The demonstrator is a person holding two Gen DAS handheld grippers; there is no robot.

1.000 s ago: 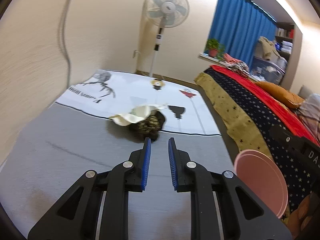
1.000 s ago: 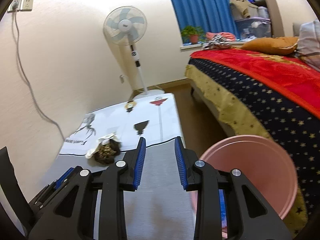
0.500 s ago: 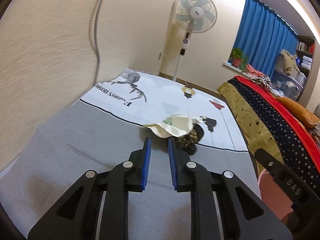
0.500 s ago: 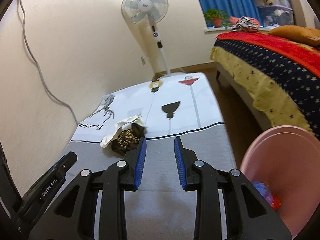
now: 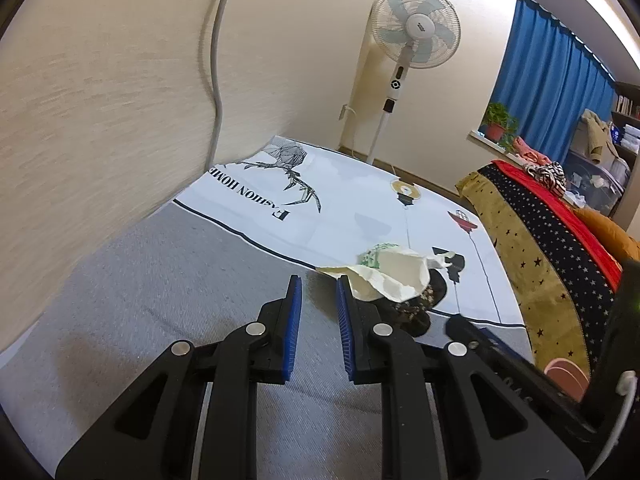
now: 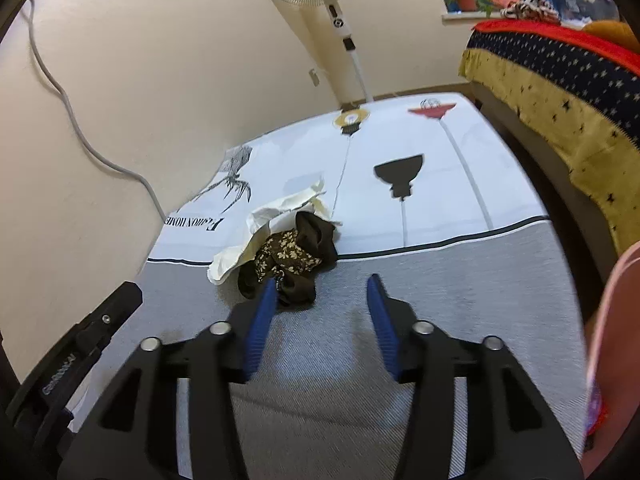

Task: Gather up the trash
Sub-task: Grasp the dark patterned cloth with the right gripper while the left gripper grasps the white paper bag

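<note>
Two hand-held grippers face one small heap of trash on the floor mat [image 6: 440, 300]: a crumpled cream paper [image 6: 272, 224] draped over a dark floral wrapper [image 6: 296, 256], lying right on the black line where the mat's grey part meets its white printed part. The right hand-held gripper [image 6: 322, 292] has just been opening its jaws, which now stand about half apart with nothing between them; its left blue pad sits at the near edge of the dark wrapper, so the heap lies just ahead and a little to the left of the jaw gap. The left hand-held gripper [image 5: 318, 292] has its jaws only narrowly apart and empty, and from its view the heap is ahead and to the right, the paper [image 5: 388, 276] showing just past its right pad. The right one looks the nearer and better set for the pick, to my eye. The heap's long axis runs slantwise from the paper's near-left corner up to the far right, so a slight swing left should bring it between the pads. Open mat lies all round the heap; the wall [image 6: 120, 120] and its cable [image 6: 80, 136] are off to the left, the bed [image 6: 560, 92] to the right, and the pink bin [image 6: 612, 352] sits close at the right edge, handy for the drop.
</note>
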